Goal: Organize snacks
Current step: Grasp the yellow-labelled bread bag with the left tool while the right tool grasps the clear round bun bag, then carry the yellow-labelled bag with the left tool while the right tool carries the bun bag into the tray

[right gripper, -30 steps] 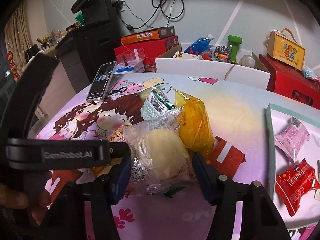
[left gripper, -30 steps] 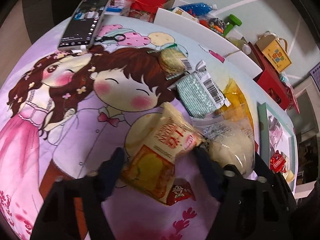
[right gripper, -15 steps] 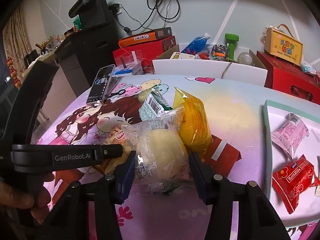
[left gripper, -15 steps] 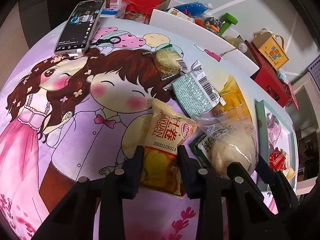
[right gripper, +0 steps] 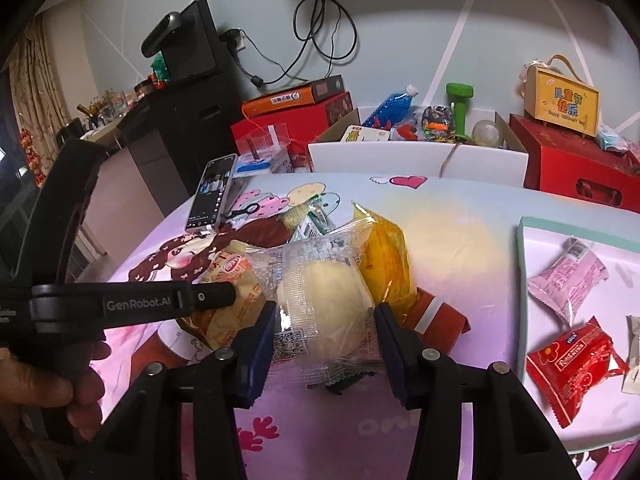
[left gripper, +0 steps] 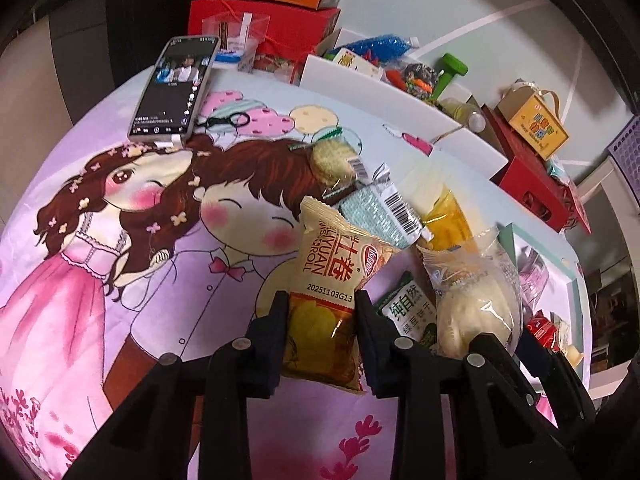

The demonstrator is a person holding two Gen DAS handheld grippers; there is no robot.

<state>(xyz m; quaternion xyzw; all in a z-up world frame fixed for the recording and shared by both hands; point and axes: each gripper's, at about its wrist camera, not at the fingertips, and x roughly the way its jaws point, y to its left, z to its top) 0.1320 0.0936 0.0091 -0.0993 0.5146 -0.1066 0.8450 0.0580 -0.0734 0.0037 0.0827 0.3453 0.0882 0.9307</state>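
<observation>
Here, in the left wrist view, the left gripper (left gripper: 321, 312) reached up from the bottom centre, angled steeply down at the cartoon-printed tablecloth (left gripper: 132, 264). Its jaws were nearly closed, pinching the lower half of a beige egg-roll packet (left gripper: 330, 280), which stood up from the pads toward mid-frame.

In the right wrist view, the right gripper (right gripper: 326, 326) rose from the bottom centre at a gentler downward slant. Its jaws had just been closing and pressed both sides of a clear-wrapped pale bun (right gripper: 320, 296). A yellow packet (right gripper: 386, 268) lay just behind it. A hand (right gripper: 48, 384) at lower left gripped the other tool's handle. At right, a teal-rimmed tray (right gripper: 524, 280) held a pink packet (right gripper: 570, 274) and a red packet (right gripper: 572, 362).
</observation>
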